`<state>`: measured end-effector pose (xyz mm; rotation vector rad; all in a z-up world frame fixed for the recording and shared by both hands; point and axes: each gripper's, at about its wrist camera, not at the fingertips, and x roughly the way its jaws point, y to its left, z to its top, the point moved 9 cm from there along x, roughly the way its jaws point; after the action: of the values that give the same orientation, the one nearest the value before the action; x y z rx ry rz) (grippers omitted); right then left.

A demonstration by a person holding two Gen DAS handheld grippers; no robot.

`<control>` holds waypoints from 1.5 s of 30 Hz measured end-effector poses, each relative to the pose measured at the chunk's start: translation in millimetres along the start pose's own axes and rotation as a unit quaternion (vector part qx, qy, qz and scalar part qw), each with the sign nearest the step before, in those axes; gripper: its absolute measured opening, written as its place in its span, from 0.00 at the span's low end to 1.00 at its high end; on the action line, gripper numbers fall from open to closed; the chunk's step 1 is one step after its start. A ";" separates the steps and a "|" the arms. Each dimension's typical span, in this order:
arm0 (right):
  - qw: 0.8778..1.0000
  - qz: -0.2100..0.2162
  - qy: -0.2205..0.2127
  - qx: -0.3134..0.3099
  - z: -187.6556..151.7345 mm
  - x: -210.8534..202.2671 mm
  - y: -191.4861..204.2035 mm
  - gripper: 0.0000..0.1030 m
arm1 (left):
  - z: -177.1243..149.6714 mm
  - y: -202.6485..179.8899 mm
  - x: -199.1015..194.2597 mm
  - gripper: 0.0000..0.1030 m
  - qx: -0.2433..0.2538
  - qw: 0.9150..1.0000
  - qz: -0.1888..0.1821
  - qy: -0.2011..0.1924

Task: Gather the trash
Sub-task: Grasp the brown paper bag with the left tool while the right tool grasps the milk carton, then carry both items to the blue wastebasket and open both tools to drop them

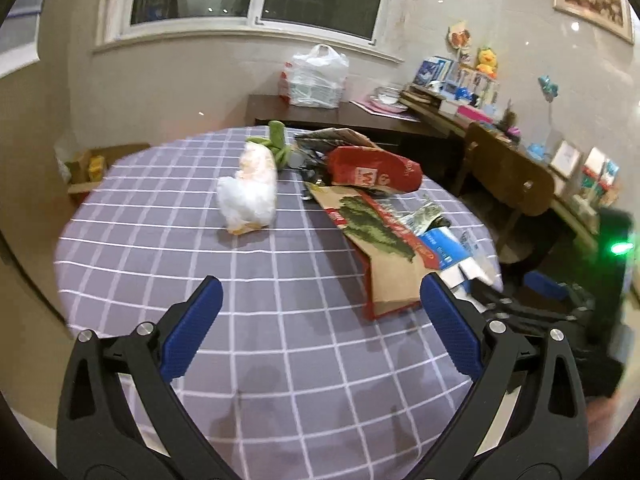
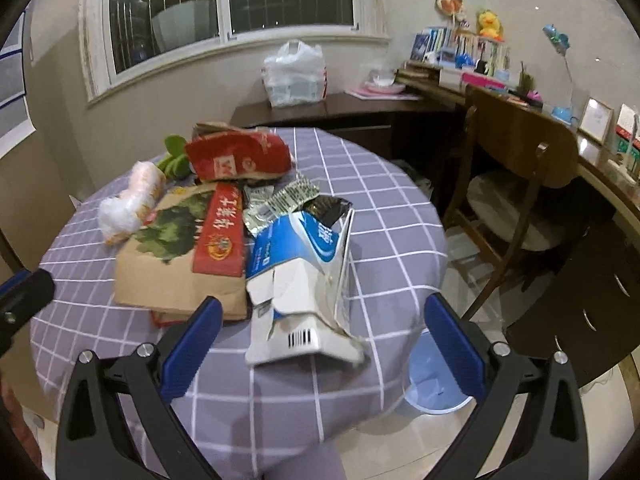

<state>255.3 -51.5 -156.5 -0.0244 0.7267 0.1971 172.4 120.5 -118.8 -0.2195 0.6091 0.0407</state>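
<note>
A heap of trash lies on a round table with a purple checked cloth. It holds a flattened brown and red carton, a red bag, a crushed blue and white milk carton, foil wrappers and a white plastic bag. My left gripper hovers open over bare cloth, left of the heap. My right gripper is open, its fingers on either side of the milk carton's near end without touching it.
A light blue bin stands on the floor by the table's right edge. A wooden chair and a cluttered desk are at the right. A filled plastic bag sits on a dark sideboard under the window.
</note>
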 end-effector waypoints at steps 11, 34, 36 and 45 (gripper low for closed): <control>0.998 0.057 0.030 0.024 5.7 44.4 -1.7 0.63 | 10.4 -28.4 58.2 0.94 0.014 0.998 -0.058 0.033; 0.991 0.099 0.008 0.089 0.7 19.8 -20.5 0.48 | 13.2 -45.1 109.5 0.20 -0.041 0.992 -0.099 0.066; 0.991 0.098 0.003 0.090 0.6 15.4 -19.8 0.47 | 14.2 -44.5 103.6 0.17 -0.032 0.994 -0.094 0.056; 0.991 0.083 -0.004 0.100 3.5 0.4 -29.4 0.47 | 24.1 -49.2 67.0 0.10 0.013 0.998 -0.068 0.007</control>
<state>263.4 -79.9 -155.5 0.2291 0.7373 0.2824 245.9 75.9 -128.5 -0.2358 0.6077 -0.1004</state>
